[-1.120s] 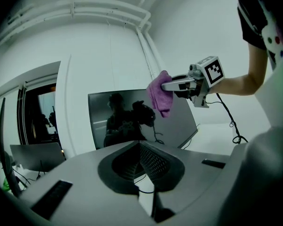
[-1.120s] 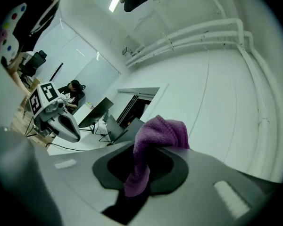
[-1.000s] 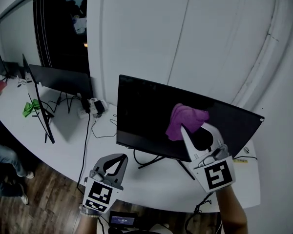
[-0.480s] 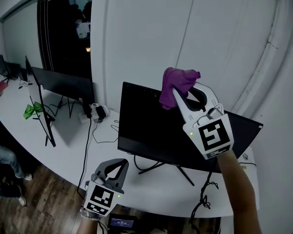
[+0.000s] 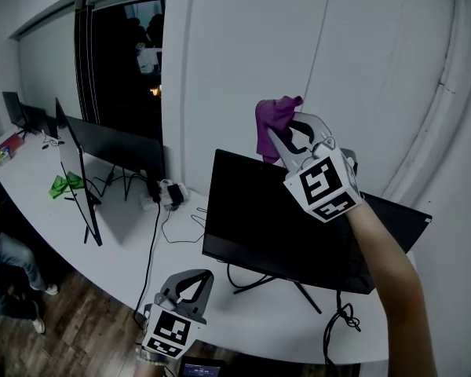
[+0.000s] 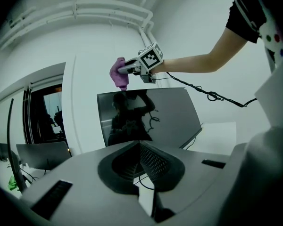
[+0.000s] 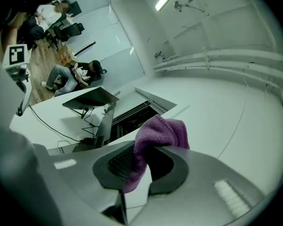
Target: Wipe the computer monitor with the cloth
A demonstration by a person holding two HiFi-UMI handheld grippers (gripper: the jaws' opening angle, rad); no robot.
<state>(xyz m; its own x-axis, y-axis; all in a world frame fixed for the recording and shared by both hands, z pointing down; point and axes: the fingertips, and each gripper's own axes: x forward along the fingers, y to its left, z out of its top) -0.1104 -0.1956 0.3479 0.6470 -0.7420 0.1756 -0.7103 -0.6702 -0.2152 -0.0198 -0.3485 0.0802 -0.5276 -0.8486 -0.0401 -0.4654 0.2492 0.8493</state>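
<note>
Purple cloth (image 5: 267, 120), upper centre of frame, hangs pinched in right gripper (image 5: 285, 128) above monitor (image 5: 275, 226) top edge, screen lying below the jaws; left gripper (image 5: 190, 285), lower left, sits closed, empty, farther off.

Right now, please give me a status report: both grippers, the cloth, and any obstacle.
Right gripper shut on purple cloth, held high. Left gripper shut, empty, held low. Cloth just above monitor top edge, off the screen. Nothing between them.
</note>
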